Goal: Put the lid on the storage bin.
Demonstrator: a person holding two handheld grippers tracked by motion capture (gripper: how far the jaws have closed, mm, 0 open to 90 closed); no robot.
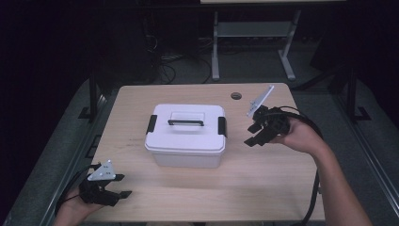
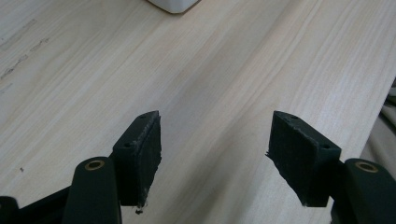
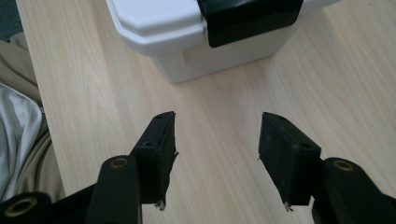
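My right gripper point(image 3: 215, 154) has its jaws spread and empty, aimed at the black latch point(image 3: 250, 16) on the near end of the white lidded box point(image 1: 186, 134), which sits mid-worktop point(image 1: 263, 183). I judge the latch comes next — I should approach square and hook its lower edge. My left gripper point(image 2: 215, 158), also released, waits near the front-left corner — well apart.

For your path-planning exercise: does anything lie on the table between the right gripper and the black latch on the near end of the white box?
Nothing visible does. The right gripper is open, with bare wooden table running from its jaws up to the white box and its black latch.
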